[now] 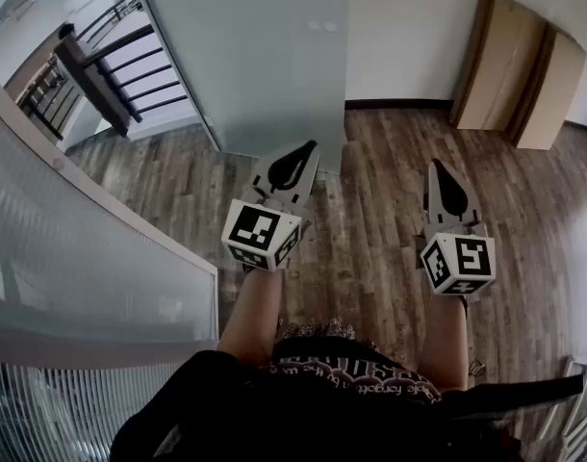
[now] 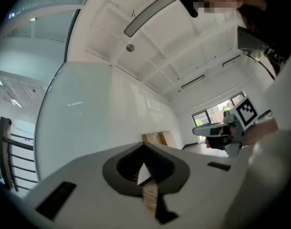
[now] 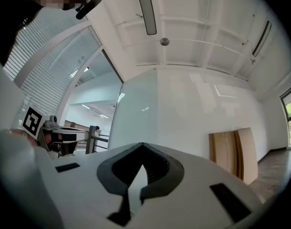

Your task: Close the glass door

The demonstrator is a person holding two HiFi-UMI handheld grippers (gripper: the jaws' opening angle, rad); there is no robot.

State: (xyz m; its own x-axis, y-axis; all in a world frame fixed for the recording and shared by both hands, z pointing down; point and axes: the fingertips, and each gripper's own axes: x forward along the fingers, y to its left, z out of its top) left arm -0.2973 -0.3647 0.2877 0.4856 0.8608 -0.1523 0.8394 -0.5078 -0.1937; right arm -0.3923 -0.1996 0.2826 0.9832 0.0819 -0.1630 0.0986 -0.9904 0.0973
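Note:
The glass door (image 1: 265,56) is a tall frosted pane that stands ahead of me over the wood floor. In the left gripper view the glass door (image 2: 78,118) fills the left side; in the right gripper view the glass door (image 3: 136,113) is straight ahead. My left gripper (image 1: 308,148) points at the pane's lower edge, close to it, jaws together and empty. Whether it touches the glass I cannot tell. My right gripper (image 1: 441,167) is held further right over bare floor, shut on nothing. Each tip also shows in its own view, left gripper (image 2: 144,148) and right gripper (image 3: 142,148).
A ribbed glass wall (image 1: 72,258) runs along my left. A dark stair railing (image 1: 101,65) lies beyond the door opening. Wooden boards (image 1: 524,75) lean on the white wall at the far right. Wood floor (image 1: 370,210) spreads ahead.

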